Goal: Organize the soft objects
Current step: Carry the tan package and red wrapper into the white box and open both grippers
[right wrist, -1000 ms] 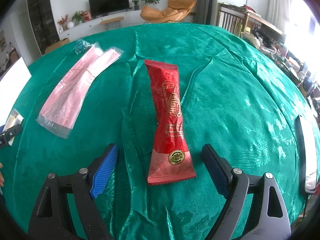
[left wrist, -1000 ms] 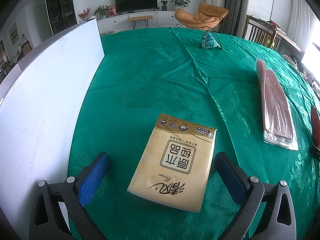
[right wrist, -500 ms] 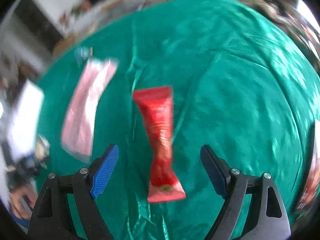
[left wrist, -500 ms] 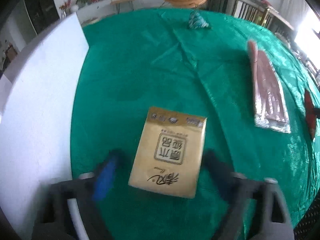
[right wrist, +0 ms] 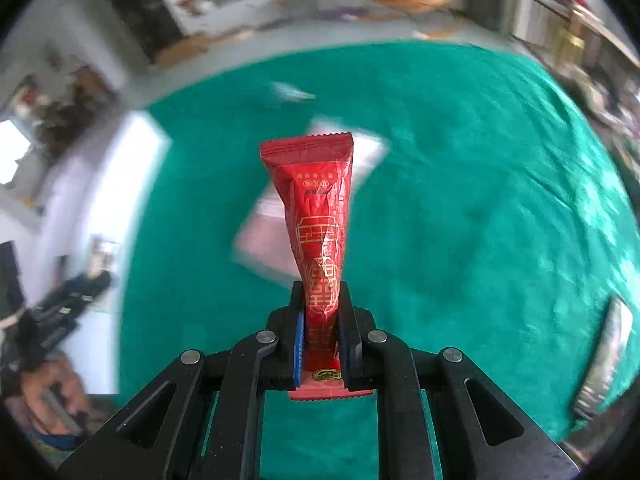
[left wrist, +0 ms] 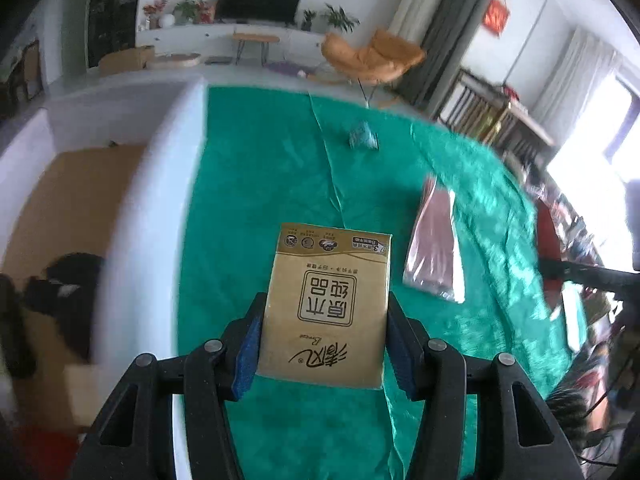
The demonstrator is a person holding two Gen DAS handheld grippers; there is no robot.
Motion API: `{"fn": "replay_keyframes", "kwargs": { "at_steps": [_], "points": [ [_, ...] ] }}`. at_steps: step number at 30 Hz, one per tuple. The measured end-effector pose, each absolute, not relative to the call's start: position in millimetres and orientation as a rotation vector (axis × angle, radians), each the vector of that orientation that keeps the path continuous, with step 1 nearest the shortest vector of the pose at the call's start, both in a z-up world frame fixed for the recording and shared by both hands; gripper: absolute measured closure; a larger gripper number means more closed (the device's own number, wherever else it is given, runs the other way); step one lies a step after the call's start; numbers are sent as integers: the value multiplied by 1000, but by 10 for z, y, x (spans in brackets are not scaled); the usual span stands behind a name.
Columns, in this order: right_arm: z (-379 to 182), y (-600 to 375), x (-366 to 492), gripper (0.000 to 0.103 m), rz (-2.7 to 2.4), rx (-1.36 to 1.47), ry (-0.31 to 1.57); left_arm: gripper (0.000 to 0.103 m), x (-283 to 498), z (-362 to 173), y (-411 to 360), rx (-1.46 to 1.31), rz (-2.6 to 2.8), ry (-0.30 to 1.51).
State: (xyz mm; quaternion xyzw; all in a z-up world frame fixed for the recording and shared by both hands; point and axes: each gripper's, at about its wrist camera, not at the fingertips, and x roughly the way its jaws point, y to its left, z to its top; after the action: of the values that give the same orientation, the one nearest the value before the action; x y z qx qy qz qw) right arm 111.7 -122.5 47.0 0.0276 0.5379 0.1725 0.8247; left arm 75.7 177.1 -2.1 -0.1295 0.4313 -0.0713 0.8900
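The left hand-held gripper [left wrist: 323, 342] is clamped on the near part of a gold tissue pack [left wrist: 329, 304], its 2 blue-padded fingers [left wrist: 249, 354] pressing the pack's long sides. The pack is held flat above the green-covered worktop [left wrist: 260, 208], printed face up. To the left stands a white box wall [left wrist: 160, 208], with a brown cardboard floor inside it. On the worktop beyond the pack lie a clear-wrapped pink packet [left wrist: 434, 248] to the right and a small teal pouch [left wrist: 362, 136] farther back, well apart from each other.

The right hand-held gripper [right wrist: 322, 332] is closed tightly on the lower part of a red pouch [right wrist: 316, 216], which sticks out ahead of the fingers, lifted off the green worktop [right wrist: 480, 200]. Its bottom seal shows just behind the pads. A blurred pink packet [right wrist: 276, 236] lies on the cloth behind it.
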Motion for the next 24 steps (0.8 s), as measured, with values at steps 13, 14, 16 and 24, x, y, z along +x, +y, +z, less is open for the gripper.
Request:
{"fn": "replay_keyframes", "kwargs": {
  "at_steps": [13, 14, 16, 24],
  "points": [
    [911, 1754, 239, 45, 1064, 27, 1136, 10, -160, 208, 3529, -139, 452, 949],
    [854, 1890, 197, 29, 1085, 10, 1145, 9, -216, 147, 3627, -148, 484, 963],
    [791, 1975, 147, 31, 1074, -38, 1134, 9, -270, 84, 3687, -166, 507, 979],
    [730, 1617, 247, 31, 952, -74, 1077, 9, -245, 80, 3409, -129, 486, 932]
  ]
}}
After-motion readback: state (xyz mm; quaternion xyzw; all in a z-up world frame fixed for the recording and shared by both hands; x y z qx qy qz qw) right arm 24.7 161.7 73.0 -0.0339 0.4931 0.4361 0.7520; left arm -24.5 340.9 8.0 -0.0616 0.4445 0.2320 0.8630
